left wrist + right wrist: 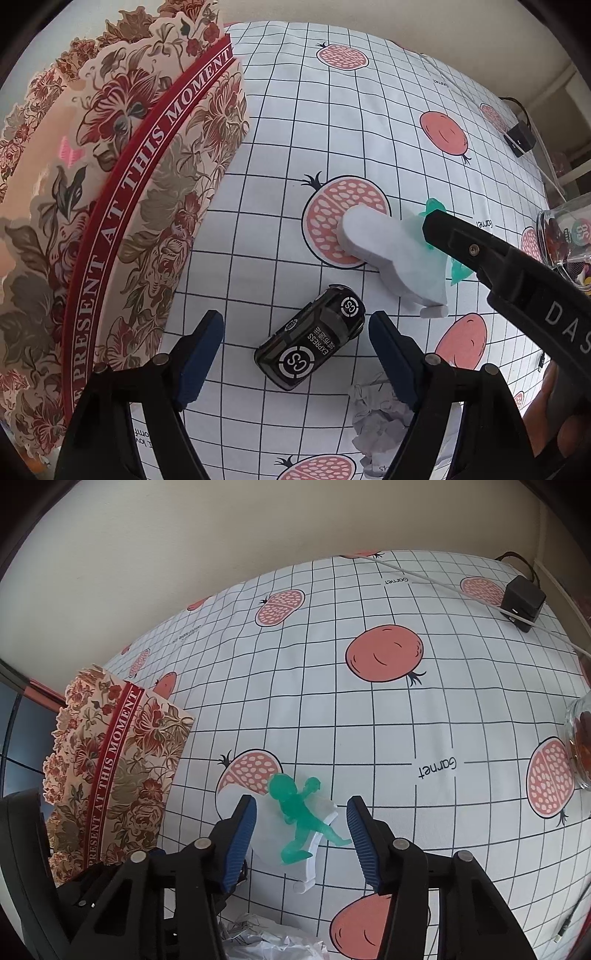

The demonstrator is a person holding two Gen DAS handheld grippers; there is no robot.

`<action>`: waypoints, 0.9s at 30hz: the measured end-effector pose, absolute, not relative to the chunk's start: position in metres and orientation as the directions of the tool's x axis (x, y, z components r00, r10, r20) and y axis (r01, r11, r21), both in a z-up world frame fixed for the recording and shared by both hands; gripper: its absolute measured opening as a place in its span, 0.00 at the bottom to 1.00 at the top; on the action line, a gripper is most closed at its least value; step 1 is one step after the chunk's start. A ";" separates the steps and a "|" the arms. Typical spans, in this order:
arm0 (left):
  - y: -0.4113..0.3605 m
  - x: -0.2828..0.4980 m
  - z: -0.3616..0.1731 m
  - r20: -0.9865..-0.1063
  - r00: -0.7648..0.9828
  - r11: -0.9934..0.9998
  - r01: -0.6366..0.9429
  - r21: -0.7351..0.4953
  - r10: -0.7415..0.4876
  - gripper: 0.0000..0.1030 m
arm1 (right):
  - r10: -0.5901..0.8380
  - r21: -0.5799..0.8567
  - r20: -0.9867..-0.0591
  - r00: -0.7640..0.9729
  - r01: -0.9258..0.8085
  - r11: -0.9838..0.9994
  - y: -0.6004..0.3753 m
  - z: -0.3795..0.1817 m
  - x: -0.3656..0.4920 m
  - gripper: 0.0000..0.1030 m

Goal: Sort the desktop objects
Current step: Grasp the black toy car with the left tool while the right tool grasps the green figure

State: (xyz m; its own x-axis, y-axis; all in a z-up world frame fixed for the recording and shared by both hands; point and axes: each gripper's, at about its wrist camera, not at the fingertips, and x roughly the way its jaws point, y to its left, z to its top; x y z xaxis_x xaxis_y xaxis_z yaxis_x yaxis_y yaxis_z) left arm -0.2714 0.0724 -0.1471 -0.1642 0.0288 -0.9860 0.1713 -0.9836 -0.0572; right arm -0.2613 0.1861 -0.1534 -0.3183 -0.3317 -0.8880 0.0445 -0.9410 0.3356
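Observation:
A black toy car (312, 341) marked "EXPRESS" lies on the checked tablecloth, between the fingers of my open left gripper (295, 356). A green translucent toy figure (297, 818) lies on a white flat shaped piece (273, 827), between the fingers of my open right gripper (301, 843). In the left wrist view the white piece (388, 251) shows with the green figure (432, 206) mostly hidden behind my right gripper's arm (517, 291). Crumpled paper (380, 417) lies near the left gripper's right finger and also shows in the right wrist view (266, 941).
A floral box (92, 206) printed "PRESENT AT THIS MOMENT" stands at the left, also in the right wrist view (110, 768). A glass jar (565, 236) sits at the right edge. A black charger (522, 602) with cables lies far right.

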 end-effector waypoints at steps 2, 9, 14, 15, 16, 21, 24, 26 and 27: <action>0.072 -0.271 -0.147 -0.986 -0.163 -0.984 0.168 -0.055 0.027 0.78 | -0.332 0.336 -0.888 -0.318 0.045 -0.941 0.186 -0.153 -0.262 0.50; 0.074 -0.271 -0.148 -0.987 -0.159 -0.989 0.139 -0.047 0.025 0.67 | -0.327 0.329 -0.895 -0.305 0.046 -0.943 0.185 -0.158 -0.262 0.42; 0.075 -0.272 -0.148 -0.987 -0.155 -0.992 0.117 -0.054 0.035 0.61 | -0.327 0.329 -0.893 -0.310 0.049 -0.943 0.185 -0.157 -0.261 0.34; 0.075 -0.272 -0.148 -0.987 -0.155 -0.992 0.112 -0.050 0.033 0.60 | -0.326 0.328 -0.893 -0.310 0.049 -0.943 0.184 -0.156 -0.262 0.34; 0.076 -0.272 -0.148 -0.988 -0.154 -0.993 0.107 -0.047 0.030 0.60 | -0.326 0.327 -0.893 -0.311 0.049 -0.944 0.184 -0.156 -0.262 0.32; 0.075 -0.272 -0.149 -0.990 -0.141 -0.995 0.089 -0.037 0.024 0.60 | -0.328 0.330 -0.890 -0.316 0.048 -0.943 0.184 -0.156 -0.262 0.26; 0.075 -0.272 -0.148 -0.990 -0.141 -0.997 0.070 -0.020 0.010 0.60 | -0.330 0.330 -0.887 -0.322 0.056 -0.942 0.183 -0.154 -0.262 0.21; 0.076 -0.272 -0.148 -0.990 -0.139 -0.998 0.060 -0.011 0.003 0.59 | -0.330 0.328 -0.888 -0.322 0.060 -0.943 0.182 -0.154 -0.262 0.21; 0.075 -0.272 -0.148 -0.990 -0.139 -0.998 0.056 -0.012 0.004 0.59 | -0.329 0.327 -0.888 -0.322 0.061 -0.943 0.182 -0.154 -0.262 0.21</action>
